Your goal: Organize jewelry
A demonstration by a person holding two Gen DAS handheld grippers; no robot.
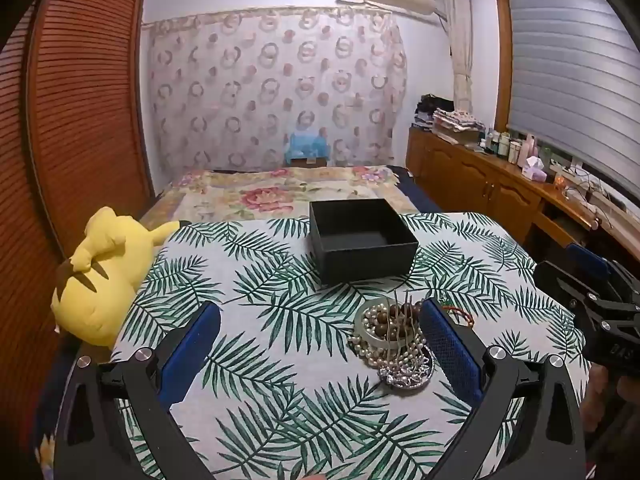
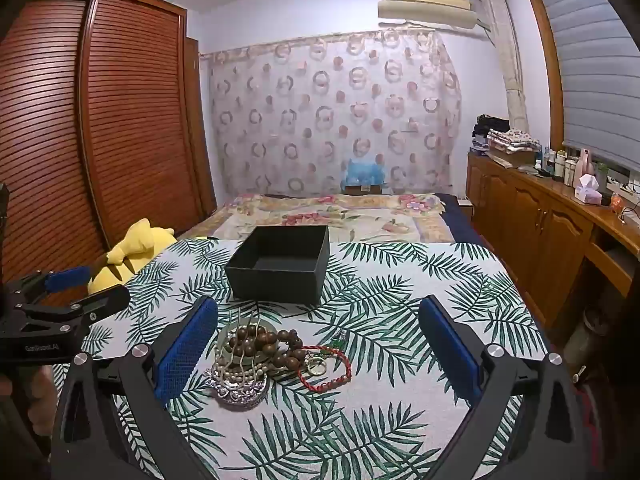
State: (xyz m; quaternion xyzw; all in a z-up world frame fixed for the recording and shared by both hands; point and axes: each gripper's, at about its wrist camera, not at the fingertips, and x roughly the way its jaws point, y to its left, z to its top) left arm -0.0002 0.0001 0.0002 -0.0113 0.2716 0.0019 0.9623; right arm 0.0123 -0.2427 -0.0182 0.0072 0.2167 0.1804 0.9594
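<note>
A pile of jewelry (image 1: 394, 334) lies on the leaf-print cloth: pearl strands, brown wooden beads, a hair comb and a silver dish. In the right wrist view the jewelry pile (image 2: 248, 354) also shows a red cord bracelet (image 2: 330, 364) at its right. An open, empty black box (image 1: 362, 240) stands behind it and also shows in the right wrist view (image 2: 282, 264). My left gripper (image 1: 320, 344) is open above the table, the pile just inside its right finger. My right gripper (image 2: 318, 344) is open, the pile between its fingers near the left one.
A yellow plush toy (image 1: 102, 276) lies at the table's left edge. A bed with a floral cover (image 1: 280, 190) lies behind the table. A wooden cabinet (image 2: 552, 220) with bottles runs along the right. A slatted wardrobe (image 2: 100, 140) stands at the left.
</note>
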